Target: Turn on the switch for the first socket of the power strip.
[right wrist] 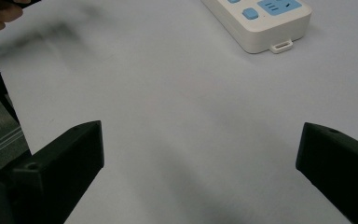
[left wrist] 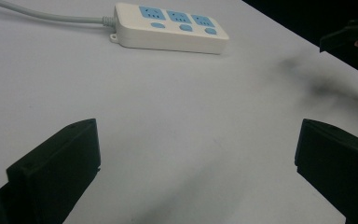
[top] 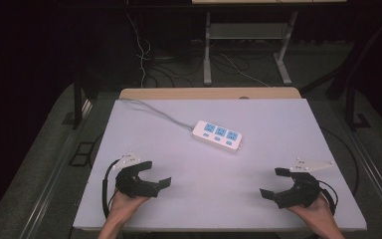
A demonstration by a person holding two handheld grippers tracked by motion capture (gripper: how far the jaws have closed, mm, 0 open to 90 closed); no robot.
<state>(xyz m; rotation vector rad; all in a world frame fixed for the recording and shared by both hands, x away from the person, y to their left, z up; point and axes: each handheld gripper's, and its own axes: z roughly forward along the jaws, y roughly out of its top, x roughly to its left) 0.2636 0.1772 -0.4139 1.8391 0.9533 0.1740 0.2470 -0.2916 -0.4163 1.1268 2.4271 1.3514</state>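
Both grippers sit low at the near edge of the white table [top: 278, 124], jaws spread wide, nothing between them. Left gripper [top: 157, 175] at near left, right gripper [top: 272, 182] at near right, well apart. White power strip [top: 217, 135] with three blue sockets lies mid-table, beyond and between them, untouched; grey cord [top: 154, 111] trails toward far left corner

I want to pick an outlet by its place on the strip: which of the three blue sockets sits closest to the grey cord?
The end socket on the power strip, beside where the grey cord enters, farthest left in the high view. The other two lie farther along.
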